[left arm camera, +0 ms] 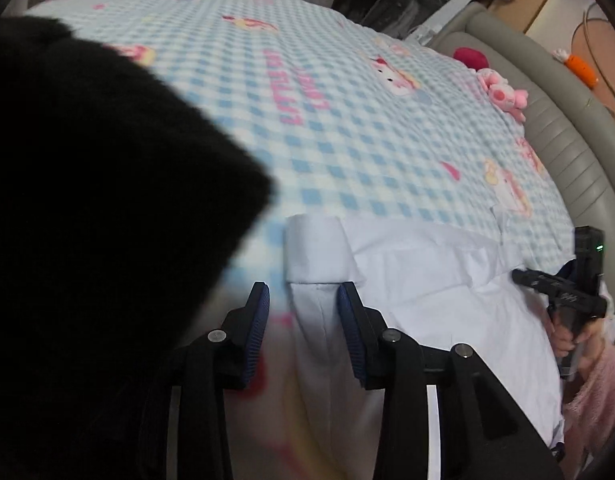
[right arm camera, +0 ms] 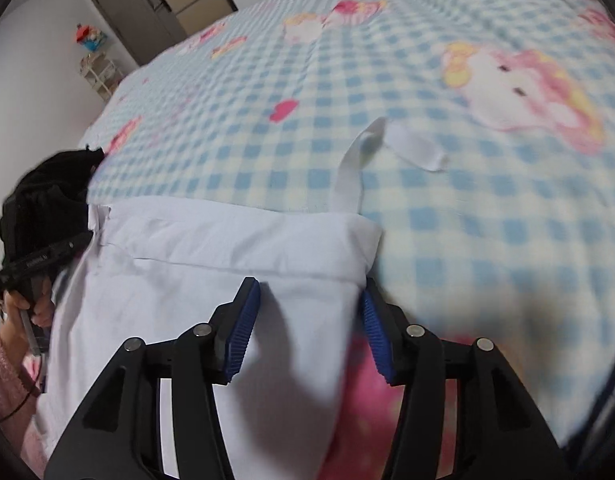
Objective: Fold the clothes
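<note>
Right wrist view, white garment (right arm camera: 211, 264) — waistband edge crosswise, strap (right arm camera: 349, 176) pointing away

Ahead of my grippers the checked blanket (right arm camera: 447, 220) lies bare and wide. A black garment (left arm camera: 87, 200) crowds my left side, plush toys (left arm camera: 503, 92) sit by the headboard (left arm camera: 567, 152), a white strap (right arm camera: 355, 168) loops up ahead.
</note>
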The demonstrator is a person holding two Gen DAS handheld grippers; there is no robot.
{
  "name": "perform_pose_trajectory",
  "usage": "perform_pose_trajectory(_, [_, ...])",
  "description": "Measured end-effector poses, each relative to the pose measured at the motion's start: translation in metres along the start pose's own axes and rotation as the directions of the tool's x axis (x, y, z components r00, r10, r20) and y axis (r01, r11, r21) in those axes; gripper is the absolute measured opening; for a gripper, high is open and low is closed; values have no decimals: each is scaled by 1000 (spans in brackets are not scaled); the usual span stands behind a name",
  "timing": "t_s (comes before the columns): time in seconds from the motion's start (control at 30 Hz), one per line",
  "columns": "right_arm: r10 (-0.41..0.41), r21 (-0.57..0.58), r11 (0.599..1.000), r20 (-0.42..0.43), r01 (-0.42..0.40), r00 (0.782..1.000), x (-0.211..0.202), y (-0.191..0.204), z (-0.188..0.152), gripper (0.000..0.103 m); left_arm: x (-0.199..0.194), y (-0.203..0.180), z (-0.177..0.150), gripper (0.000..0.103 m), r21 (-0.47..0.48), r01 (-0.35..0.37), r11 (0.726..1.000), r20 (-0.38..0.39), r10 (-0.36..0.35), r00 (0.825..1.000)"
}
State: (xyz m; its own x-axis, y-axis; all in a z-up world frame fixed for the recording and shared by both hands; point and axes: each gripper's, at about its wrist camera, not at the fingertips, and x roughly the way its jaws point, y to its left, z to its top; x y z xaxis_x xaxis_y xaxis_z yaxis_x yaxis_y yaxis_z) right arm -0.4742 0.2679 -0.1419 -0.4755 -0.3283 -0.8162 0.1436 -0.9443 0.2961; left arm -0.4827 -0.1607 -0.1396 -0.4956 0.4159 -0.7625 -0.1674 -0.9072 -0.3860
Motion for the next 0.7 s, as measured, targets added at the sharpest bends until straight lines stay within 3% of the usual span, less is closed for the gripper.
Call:
perform_pose_trajectory(0.03, [3, -9, 1000, 4, -3, 1000, 4, 2, 1, 45, -1, -7, 1, 2, 27, -17, 1000, 5, 16, 1000])
perform_pose_trajectory(0.07, [12, -19, 1000, 23, -12, 1000, 3, 4, 2, 24, -5, -14, 2, 3, 56, -62, 997, 22, 61, 998])
perform_pose_trajectory(0.1, [23, -29, 999, 45, -22, 999, -2, 7, 3, 11, -12, -20, 1, 3, 74, -110, 991, 41, 108, 993])
perform_pose_trajectory(0.17, [44, -47, 998, 94, -40, 995, -17, 13, 4, 9, -31, -27, 0, 3, 92, -188, 978, 68, 183, 981])
perform_pose_trajectory(0.23, [93, -38, 995, 139, -88, 986, -35, 15, 8, 9, -50, -26, -1, 3, 99, -235, 967, 90, 226, 970])
perform_pose_trajectory(0.33, [89, -29, 996, 159, -86, 983, -38, 22, 21, 10, -46, -13, -1, 3, 121, -312, 943, 40, 309, 950])
perform_pose_trajectory(0.4, [30, -23, 999, 131, -28, 991, -23, 26, 30, 36, -23, -2, -5, 3, 152, -385, 910, -39, 395, 918])
perform_pose_trajectory(0.43, [-8, -18, 1000, 115, 11, 993, -14, 27, 34, 37, -12, 1, -9, 6, 178, -417, 891, -68, 434, 898])
perform_pose_trajectory(0.47, [-48, -10, 999, 105, 49, 993, -8, 24, 36, 36, -10, 1, -9, 7, 187, -427, 885, -72, 446, 892])
perform_pose_trajectory(0.53, [-79, 28, 997, 97, 76, 992, -4, 13, 37, 37, -13, -1, -8, 7, 179, -427, 886, -62, 443, 894])
perform_pose_trajectory(0.6, [-69, 62, 996, 87, 64, 994, -4, 0, 36, 37, -17, 1, -7, 11, 147, -364, 920, -68, 376, 924])
perform_pose_trajectory(0.67, [30, 55, 998, 42, -32, 999, 0, -8, 34, 46, -20, 3, -5, 30, 108, -283, 953, -75, 291, 954])
perform_pose_trajectory(0.7, [96, 59, 994, 6, -97, 995, 7, -9, 34, 53, -19, 2, -5, 31, 109, -265, 958, -75, 273, 959])
